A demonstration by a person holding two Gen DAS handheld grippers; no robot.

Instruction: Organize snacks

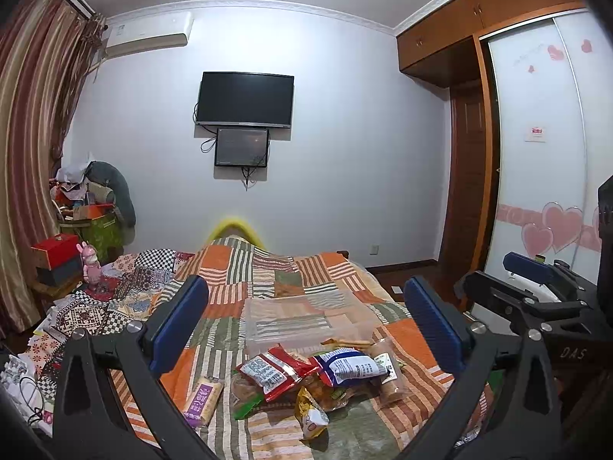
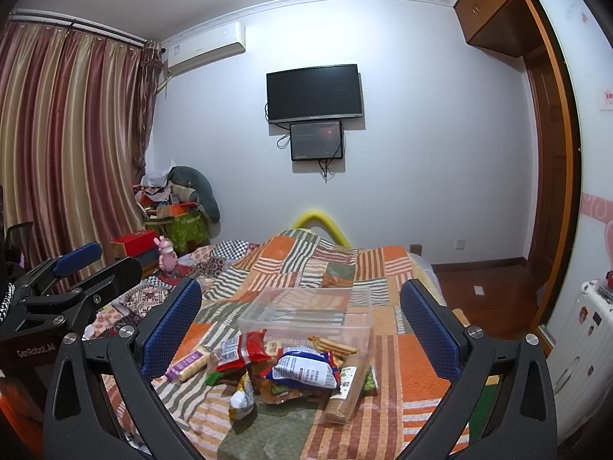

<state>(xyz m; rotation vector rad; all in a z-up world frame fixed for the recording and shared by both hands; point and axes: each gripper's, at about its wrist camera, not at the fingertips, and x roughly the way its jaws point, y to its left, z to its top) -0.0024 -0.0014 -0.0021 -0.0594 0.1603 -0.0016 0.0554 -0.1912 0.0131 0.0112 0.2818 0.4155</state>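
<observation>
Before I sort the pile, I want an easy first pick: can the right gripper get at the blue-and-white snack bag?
Probably yes. The blue-and-white snack bag lies on top of the pile, uncovered, and the right gripper is open above it with nothing between. The clear bin sits behind, out of the way.

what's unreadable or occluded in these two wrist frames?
- Package print: too small on the blue-white snack bag and red packet, both views.
- Bottom of the snack pile: covered by upper packets.
- Clear plastic bin: near wall hidden by the pile; seems empty.
- Left gripper and right gripper: bases cropped by the lower edge; both open.
</observation>
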